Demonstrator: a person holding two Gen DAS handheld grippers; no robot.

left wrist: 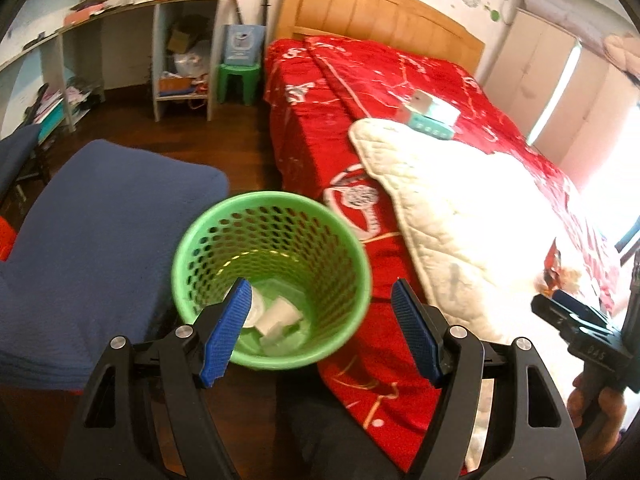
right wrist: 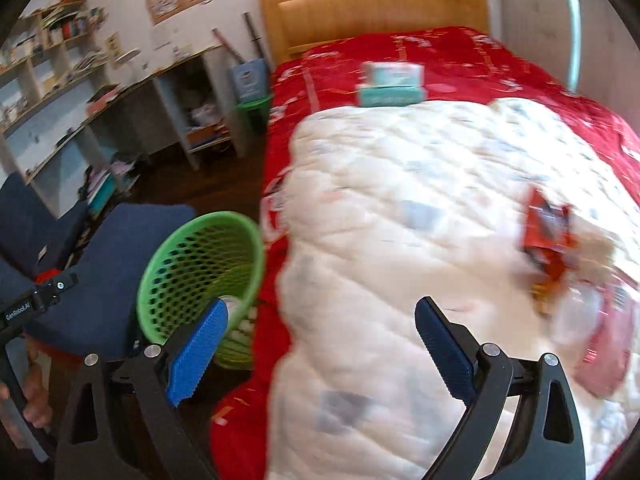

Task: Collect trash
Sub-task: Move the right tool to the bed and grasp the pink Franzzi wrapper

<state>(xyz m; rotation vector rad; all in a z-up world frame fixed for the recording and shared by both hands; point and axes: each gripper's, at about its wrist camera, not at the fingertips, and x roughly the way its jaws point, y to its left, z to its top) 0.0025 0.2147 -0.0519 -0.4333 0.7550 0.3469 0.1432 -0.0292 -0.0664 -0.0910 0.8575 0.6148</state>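
A green mesh trash basket (left wrist: 224, 236) stands on the floor between a blue chair and the bed, with white paper cups (left wrist: 276, 316) in its bottom. It also shows in the right wrist view (right wrist: 192, 252). My left gripper (left wrist: 320, 320) is open and empty just above the basket's near rim. My right gripper (right wrist: 320, 344) is open and empty above the white quilt (right wrist: 400, 220). A red snack wrapper (right wrist: 546, 236) and a pinkish clear plastic bag (right wrist: 600, 328) lie on the quilt to its right. The right gripper shows at the left wrist view's right edge (left wrist: 576, 312).
The bed has a red cover (left wrist: 320, 92) and a wooden headboard (left wrist: 380, 16). Two stacked teal and white boxes (right wrist: 390, 84) sit on it. A blue cushioned chair (left wrist: 100, 232) stands left of the basket. Cluttered shelves (left wrist: 184, 64) and a green stool (left wrist: 240, 80) line the far wall.
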